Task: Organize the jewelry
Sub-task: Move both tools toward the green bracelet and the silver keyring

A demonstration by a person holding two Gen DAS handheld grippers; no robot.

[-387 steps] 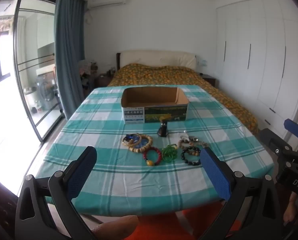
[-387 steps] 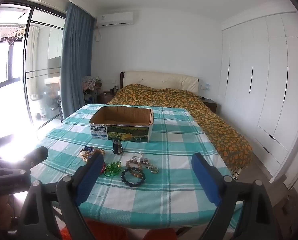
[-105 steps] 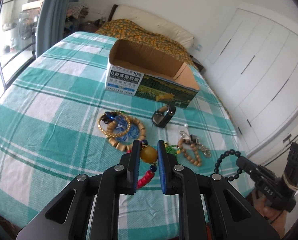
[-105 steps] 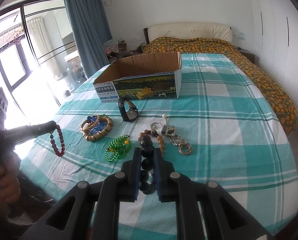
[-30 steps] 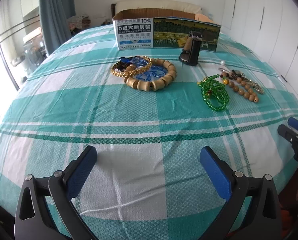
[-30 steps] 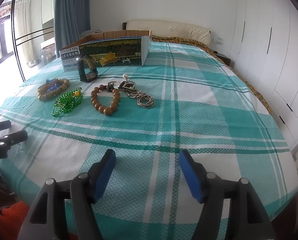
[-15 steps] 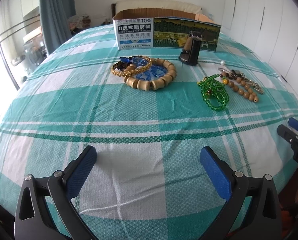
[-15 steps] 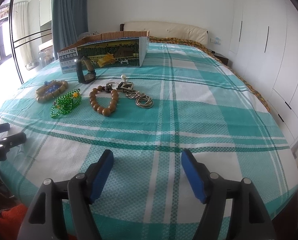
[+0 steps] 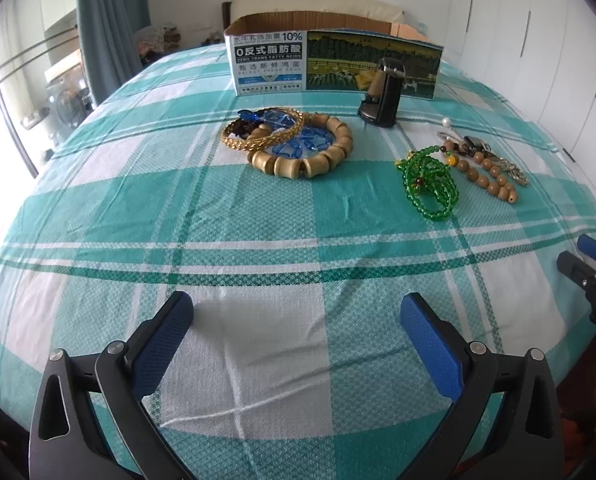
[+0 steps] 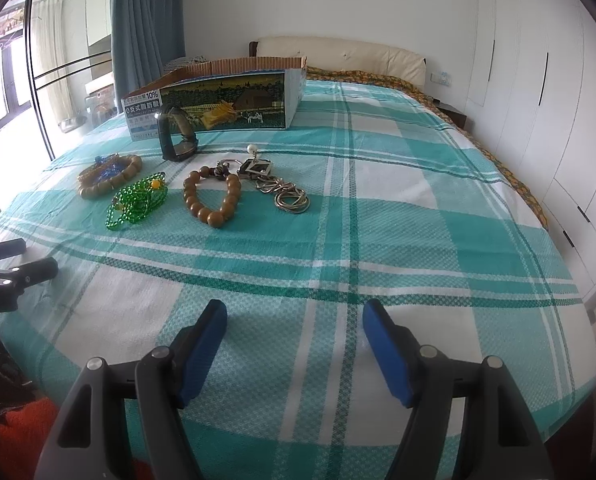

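Jewelry lies in a loose row across the middle of the tabletop, which wears a green and white checked cloth. Behind the row, near the far edge, stands a cardboard box with its top open. From these low views its inside is hidden, so I cannot tell what is in it. Its front reads "10%" and "ZERO TRANS FATTY ACIDS", with more print I cannot read and a farm picture.

A black watch stands just in front of the box. To the left a gold bangle and blue beads sit inside a fat wooden bead bracelet. To the right are green beads, a brown bead bracelet and silver rings.

Both the left gripper and the right gripper hang over the near edge, fingers wide and holding nothing.
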